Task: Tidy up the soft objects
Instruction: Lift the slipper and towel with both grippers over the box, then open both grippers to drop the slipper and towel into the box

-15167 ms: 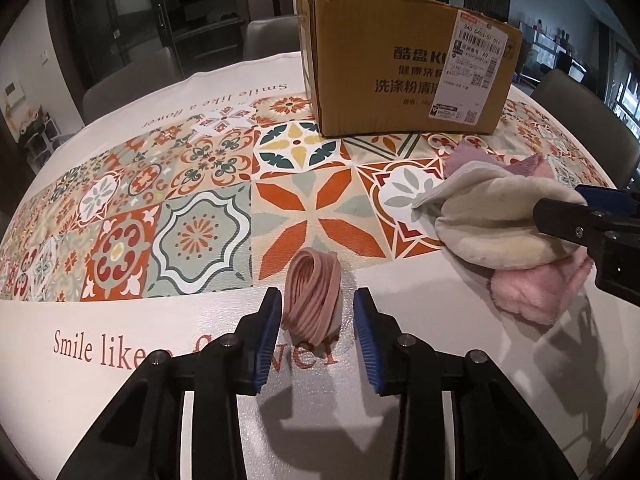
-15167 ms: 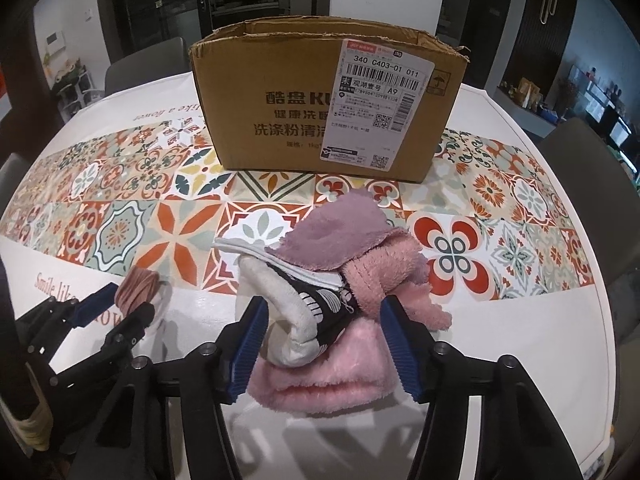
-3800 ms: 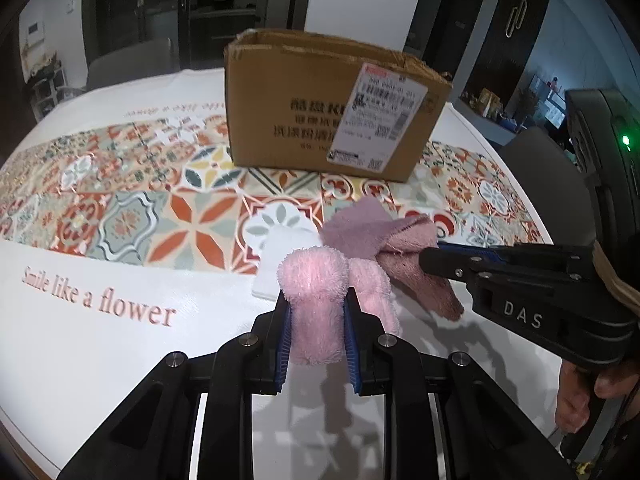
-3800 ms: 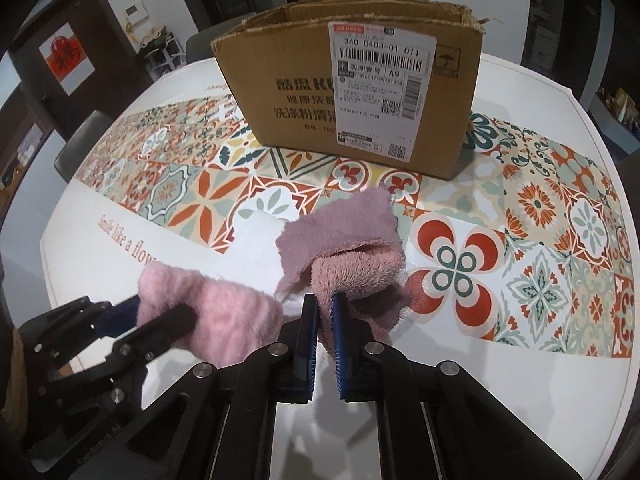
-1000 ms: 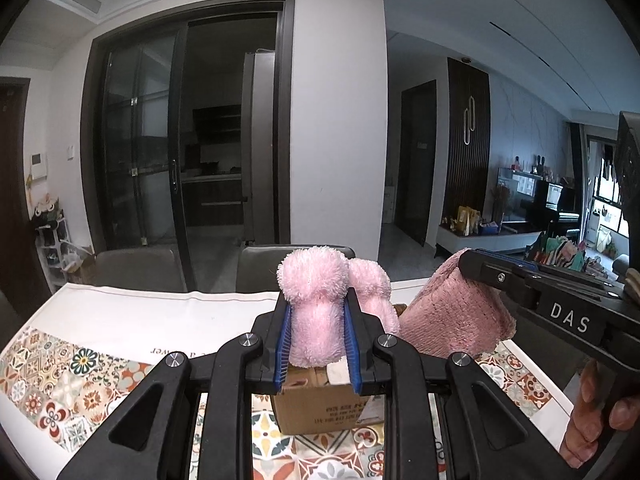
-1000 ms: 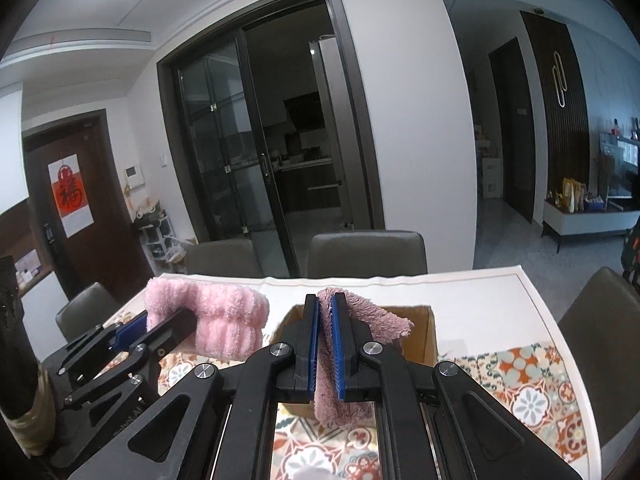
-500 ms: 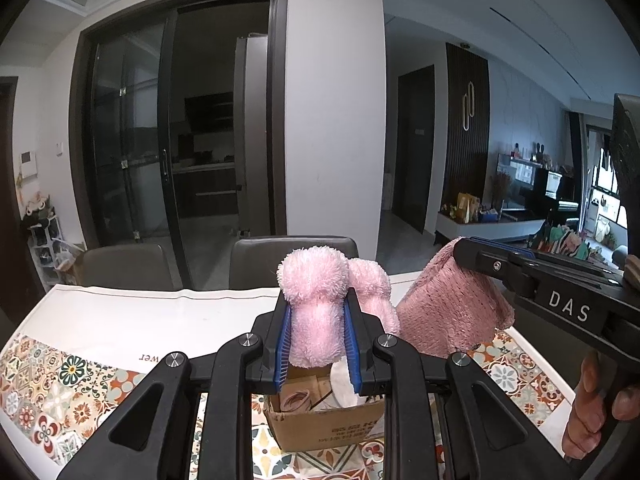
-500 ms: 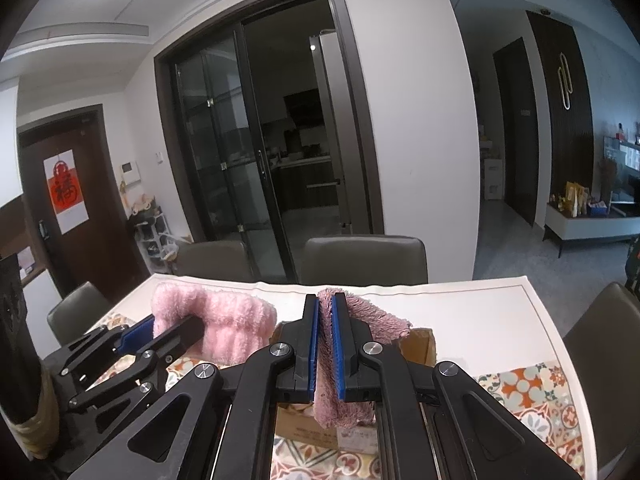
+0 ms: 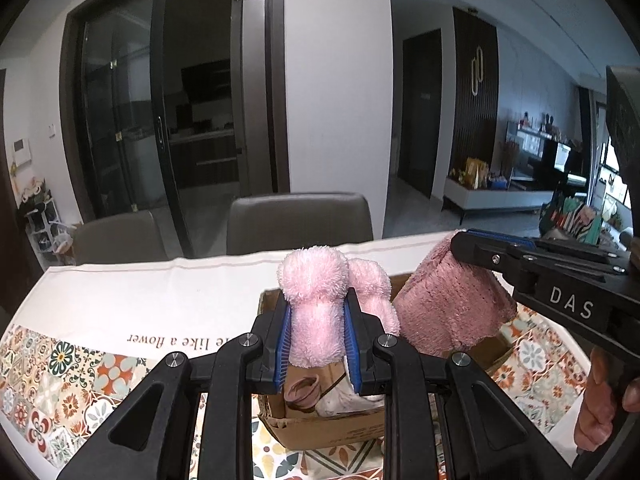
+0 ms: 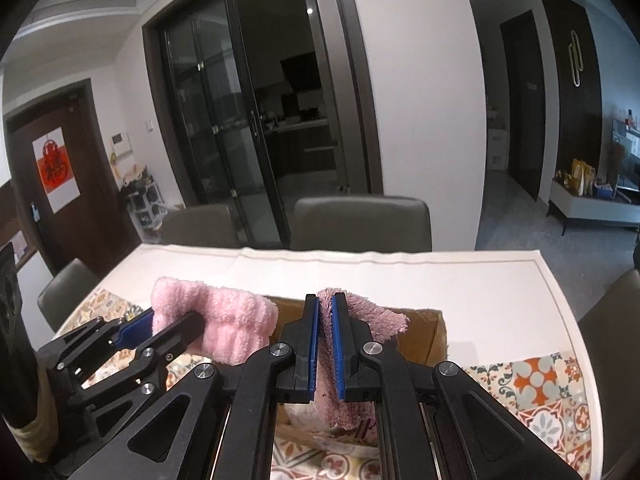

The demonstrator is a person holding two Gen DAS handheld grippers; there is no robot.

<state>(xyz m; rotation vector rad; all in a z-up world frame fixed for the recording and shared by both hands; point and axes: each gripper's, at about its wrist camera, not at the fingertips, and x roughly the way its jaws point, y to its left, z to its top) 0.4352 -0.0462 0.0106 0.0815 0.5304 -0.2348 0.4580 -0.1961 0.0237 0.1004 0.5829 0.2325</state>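
My left gripper (image 9: 316, 304) is shut on a fluffy light pink sock (image 9: 316, 300) and holds it above the open cardboard box (image 9: 320, 428). My right gripper (image 10: 325, 304) is shut on a dusty pink towel (image 10: 376, 316), which hangs over the same box (image 10: 432, 332). In the left wrist view the towel (image 9: 448, 304) hangs from the right gripper at the right. In the right wrist view the pink sock (image 10: 224, 320) sits in the left gripper at the left. Inside the box lie a rolled mauve sock (image 9: 302, 390) and white fabric (image 9: 340, 400).
The box stands on a table with a patterned tile cloth (image 9: 60, 376) and a white border (image 10: 460, 288). Grey chairs (image 9: 298, 220) stand along the far side; another (image 10: 612, 344) is at the right. Glass doors and a wall are behind.
Both grippers have tipped down and moved closer over the box, so more of the table and the box's inside shows. Both still hold their items.
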